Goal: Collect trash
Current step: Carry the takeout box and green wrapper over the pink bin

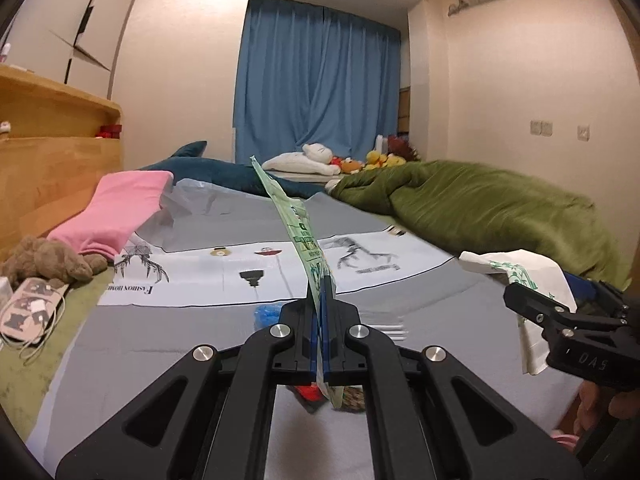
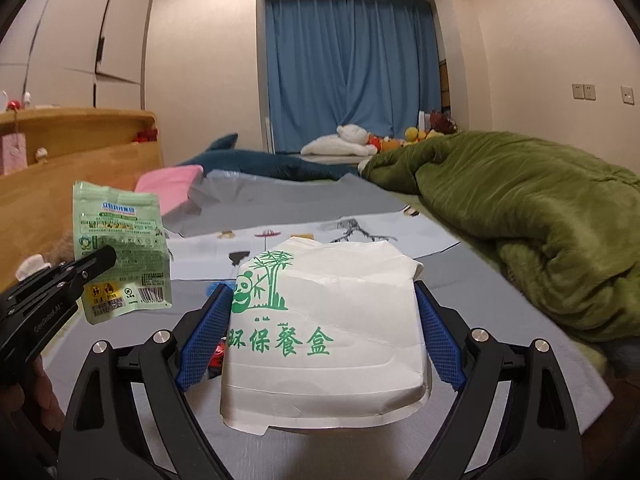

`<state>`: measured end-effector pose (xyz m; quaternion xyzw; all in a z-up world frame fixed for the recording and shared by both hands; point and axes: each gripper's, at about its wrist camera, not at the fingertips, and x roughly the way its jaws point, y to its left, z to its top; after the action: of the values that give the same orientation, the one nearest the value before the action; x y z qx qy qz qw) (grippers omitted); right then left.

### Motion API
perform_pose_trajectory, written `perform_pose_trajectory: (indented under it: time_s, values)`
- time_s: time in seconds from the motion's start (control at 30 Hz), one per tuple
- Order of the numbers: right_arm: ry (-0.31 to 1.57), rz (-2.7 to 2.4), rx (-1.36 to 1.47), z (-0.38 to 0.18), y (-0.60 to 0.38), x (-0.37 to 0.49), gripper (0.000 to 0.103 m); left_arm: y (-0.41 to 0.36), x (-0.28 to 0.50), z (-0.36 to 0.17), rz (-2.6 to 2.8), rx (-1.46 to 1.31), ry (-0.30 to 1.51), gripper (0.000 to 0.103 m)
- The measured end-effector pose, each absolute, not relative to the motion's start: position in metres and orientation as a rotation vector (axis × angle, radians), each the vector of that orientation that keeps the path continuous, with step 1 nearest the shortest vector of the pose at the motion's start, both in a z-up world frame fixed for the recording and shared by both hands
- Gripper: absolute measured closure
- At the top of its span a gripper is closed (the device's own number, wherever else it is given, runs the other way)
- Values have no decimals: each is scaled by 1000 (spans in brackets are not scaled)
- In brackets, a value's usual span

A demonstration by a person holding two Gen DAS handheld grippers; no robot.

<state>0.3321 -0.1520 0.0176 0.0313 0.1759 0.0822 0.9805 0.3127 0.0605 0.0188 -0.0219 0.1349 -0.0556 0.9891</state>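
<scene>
- We are pinching the green pouch (image 1: 298,236) in our fully closed left gripper (image 1: 322,308), its long axis pointing upward.
- Our wide-spread right gripper (image 2: 324,320) is clamping the white meal box (image 2: 326,328) above the bed's near edge; the bin is probably out of view.

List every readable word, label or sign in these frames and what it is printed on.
"环保餐盒", green, beside a panda and bamboo: white paper meal box.
"FASHION HOME", seen upside down: printed sheet on the bed.
"DAS": right gripper body.
"GenRobot.AI", roughly legible: left gripper body.
Green snack pouch: headline, small print and barcode digits too blurred to read.
</scene>
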Motion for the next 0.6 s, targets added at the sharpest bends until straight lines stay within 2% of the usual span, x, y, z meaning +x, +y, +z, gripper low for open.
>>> perform_pose_trajectory:
  time_s: [0.27, 0.6]
  values:
    - [341, 174, 48, 47, -195, 234, 16, 39, 233, 39, -232, -85, 263, 102]
    - [422, 110, 78, 19, -252, 133, 16, -24, 163, 15, -433, -83, 354, 102]
